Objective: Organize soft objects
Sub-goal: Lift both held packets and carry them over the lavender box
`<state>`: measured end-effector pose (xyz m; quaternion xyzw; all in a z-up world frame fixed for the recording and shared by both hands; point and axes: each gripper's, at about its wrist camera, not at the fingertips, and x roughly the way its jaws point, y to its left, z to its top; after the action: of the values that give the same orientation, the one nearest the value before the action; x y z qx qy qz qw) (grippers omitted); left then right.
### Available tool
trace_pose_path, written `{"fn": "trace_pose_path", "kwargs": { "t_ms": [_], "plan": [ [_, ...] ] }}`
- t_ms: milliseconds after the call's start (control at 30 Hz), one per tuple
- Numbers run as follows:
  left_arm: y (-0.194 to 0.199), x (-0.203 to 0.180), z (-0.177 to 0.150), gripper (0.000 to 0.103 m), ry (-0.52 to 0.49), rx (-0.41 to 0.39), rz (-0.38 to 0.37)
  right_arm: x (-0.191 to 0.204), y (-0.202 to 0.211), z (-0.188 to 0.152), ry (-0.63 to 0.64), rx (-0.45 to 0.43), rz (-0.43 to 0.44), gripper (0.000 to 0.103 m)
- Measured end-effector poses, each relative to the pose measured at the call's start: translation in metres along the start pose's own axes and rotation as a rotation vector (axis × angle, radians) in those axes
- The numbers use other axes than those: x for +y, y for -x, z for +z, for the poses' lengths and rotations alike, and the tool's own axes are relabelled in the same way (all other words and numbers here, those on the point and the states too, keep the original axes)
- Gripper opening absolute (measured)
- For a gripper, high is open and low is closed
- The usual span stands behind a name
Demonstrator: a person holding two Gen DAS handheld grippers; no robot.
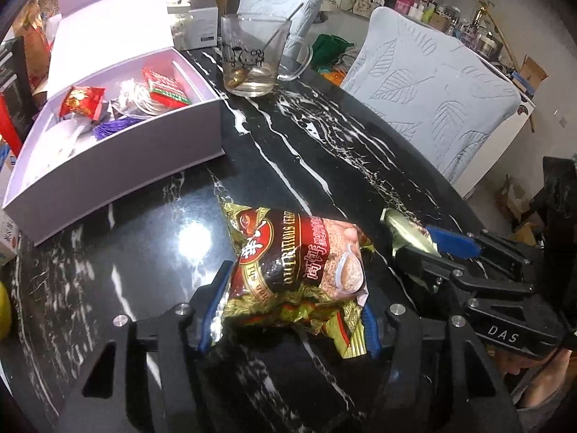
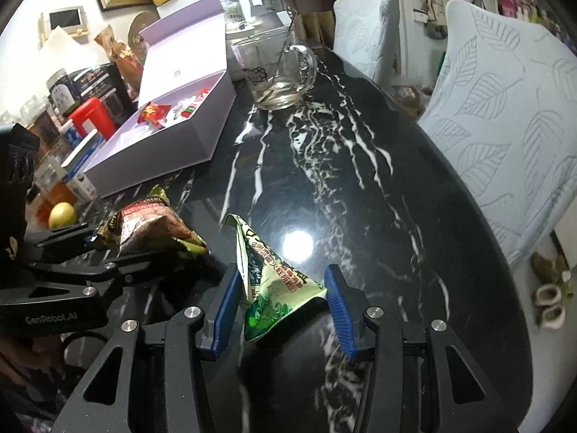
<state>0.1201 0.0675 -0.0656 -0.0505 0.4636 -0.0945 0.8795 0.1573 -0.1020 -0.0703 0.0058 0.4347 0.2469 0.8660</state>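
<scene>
Black marble table (image 1: 324,137) carries an open lilac box (image 1: 119,144) at the left with small packets (image 1: 81,103) inside, and beside it a glass mug (image 1: 252,57). Left gripper (image 1: 288,310): jaws clenched on a red-gold cereal sachet (image 1: 299,267) near the table's front edge. Right gripper (image 2: 285,310): jaws pinching a crumpled green sachet (image 2: 268,281) just beside it.
</scene>
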Motion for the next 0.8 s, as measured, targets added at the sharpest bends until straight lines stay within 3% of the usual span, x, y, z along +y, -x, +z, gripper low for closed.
{"fn": "trace_pose_path", "kwargs": {
  "t_ms": [467,800],
  "plan": [
    [0.045,0.001,-0.025,0.06,0.025,-0.07,0.017,0.036,0.029,-0.015,0.04,-0.035,0.097,0.046],
    [0.095,0.011,-0.029,0.06,0.041,-0.176,0.04,0.07,0.057,-0.007,0.112,-0.106,0.17,0.046]
  ]
}}
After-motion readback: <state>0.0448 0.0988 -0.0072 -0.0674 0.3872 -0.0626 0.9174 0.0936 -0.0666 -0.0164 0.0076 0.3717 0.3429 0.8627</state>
